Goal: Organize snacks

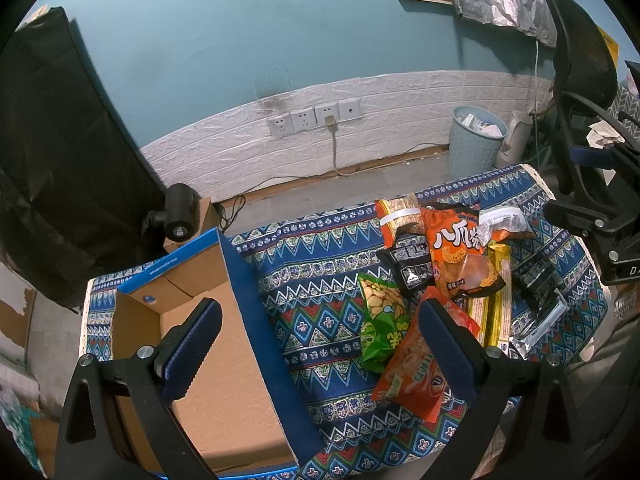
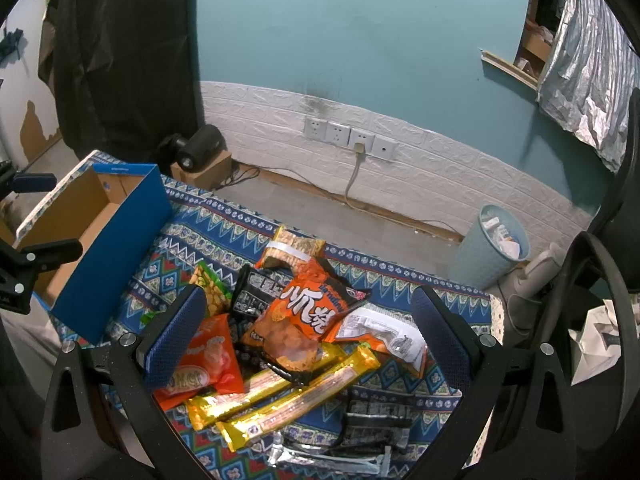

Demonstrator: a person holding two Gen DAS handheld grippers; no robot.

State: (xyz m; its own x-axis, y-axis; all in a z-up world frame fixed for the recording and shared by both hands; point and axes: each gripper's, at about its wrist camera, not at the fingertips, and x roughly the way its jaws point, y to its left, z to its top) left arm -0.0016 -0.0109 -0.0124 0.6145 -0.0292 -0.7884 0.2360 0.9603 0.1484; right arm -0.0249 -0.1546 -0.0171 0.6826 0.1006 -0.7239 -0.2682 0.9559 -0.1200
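A pile of snack packets lies on the patterned cloth [image 1: 320,264]. It holds a large orange bag [image 2: 308,316], a red-orange bag [image 2: 208,356], a green bag [image 1: 380,320], two gold bars [image 2: 280,404], small black packets [image 2: 252,292] and a black-and-silver packet [image 2: 372,420]. An open blue cardboard box [image 1: 248,300] stands left of the pile, and no snack shows on its brown floor. My left gripper [image 1: 320,348] hangs open over the box's right wall, its right finger above the red-orange bag [image 1: 412,368]. My right gripper [image 2: 310,340] is open above the pile, holding nothing.
A light blue waste bin [image 2: 496,248] stands on the floor beyond the table's far right corner. A black chair [image 1: 580,80] is at the right. A small black camera [image 1: 180,216] sits on a cardboard block behind the box. Wall sockets [image 2: 352,136] have one cable plugged in.
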